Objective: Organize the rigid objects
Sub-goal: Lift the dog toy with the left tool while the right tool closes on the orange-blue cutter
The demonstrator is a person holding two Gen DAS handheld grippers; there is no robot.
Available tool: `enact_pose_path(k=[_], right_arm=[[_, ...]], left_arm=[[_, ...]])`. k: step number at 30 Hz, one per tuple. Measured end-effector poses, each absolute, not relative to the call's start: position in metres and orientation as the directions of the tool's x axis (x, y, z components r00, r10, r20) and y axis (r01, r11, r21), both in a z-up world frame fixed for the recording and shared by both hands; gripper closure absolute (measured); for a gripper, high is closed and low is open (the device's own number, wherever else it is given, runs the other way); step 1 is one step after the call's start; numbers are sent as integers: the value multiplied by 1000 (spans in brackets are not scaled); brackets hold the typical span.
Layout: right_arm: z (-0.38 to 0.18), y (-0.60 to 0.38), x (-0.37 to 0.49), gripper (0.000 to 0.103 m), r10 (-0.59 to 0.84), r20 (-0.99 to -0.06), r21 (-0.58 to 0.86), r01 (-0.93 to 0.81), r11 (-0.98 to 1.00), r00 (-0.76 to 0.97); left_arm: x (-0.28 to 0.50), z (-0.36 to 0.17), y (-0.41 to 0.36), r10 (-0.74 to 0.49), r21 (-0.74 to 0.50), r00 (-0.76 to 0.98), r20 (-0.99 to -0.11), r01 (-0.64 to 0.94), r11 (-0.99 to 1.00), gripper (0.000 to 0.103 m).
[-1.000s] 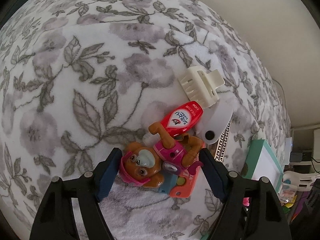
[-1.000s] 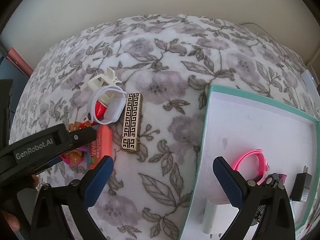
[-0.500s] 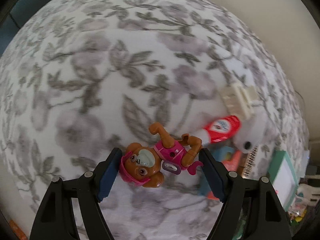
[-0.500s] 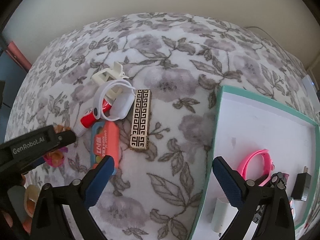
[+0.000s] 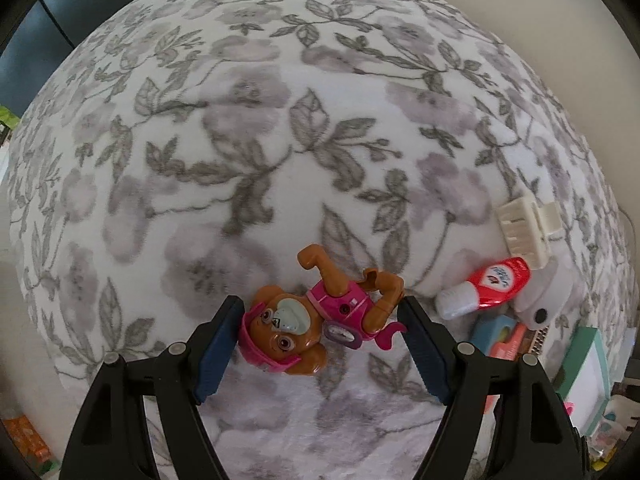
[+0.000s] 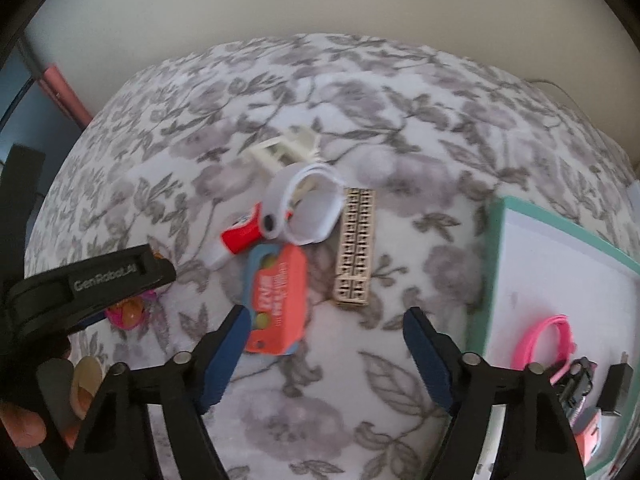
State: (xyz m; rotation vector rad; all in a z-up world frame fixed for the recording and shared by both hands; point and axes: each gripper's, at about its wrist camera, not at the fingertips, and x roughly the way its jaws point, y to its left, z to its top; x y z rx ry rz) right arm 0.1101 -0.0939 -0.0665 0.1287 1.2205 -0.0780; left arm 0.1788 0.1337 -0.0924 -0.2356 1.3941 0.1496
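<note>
My left gripper (image 5: 322,308) is shut on a brown toy dog in a pink outfit (image 5: 304,320) and holds it above the floral blanket (image 5: 240,140), left of a pile. That pile holds a coral and blue case (image 6: 280,300), a red tube (image 6: 240,236), a white strap ring (image 6: 308,208), a patterned bar (image 6: 356,248) and a cream hair clip (image 6: 284,150). My right gripper (image 6: 326,314) hovers over the blanket just below the pile. Its jaws are closing with nothing between them, and the coral case lies by its left finger.
A teal-rimmed white tray (image 6: 486,272) sits at the right and holds a pink band (image 6: 544,336), a black charger (image 6: 618,386) and other small items. A hand holds the left gripper's body (image 6: 100,284) at the left. A cream wall runs behind the bed.
The left gripper has carried the toy dog off the pile and away to the left. The right gripper has moved left from the tray to the pile, and its jaws have narrowed.
</note>
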Motion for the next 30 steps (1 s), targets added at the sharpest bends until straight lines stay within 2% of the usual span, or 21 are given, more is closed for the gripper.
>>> enact_pose_path(k=[11,20,30], right_arm=[[-82,-69,117,46,45,-947,69,65,996,319],[-98,-63,123,49,33,-954,55,68,996,297],[-102,-49,129,50,-62,-942,-49,48,998,329]], left_arm=[[176,-90,171,-9,-60,175,-985,-292,955,23],[176,-90,180,-3,-53,171,-985,-292,955,23],[177,-90,167,5,-46,169,-986,-297,954,23]])
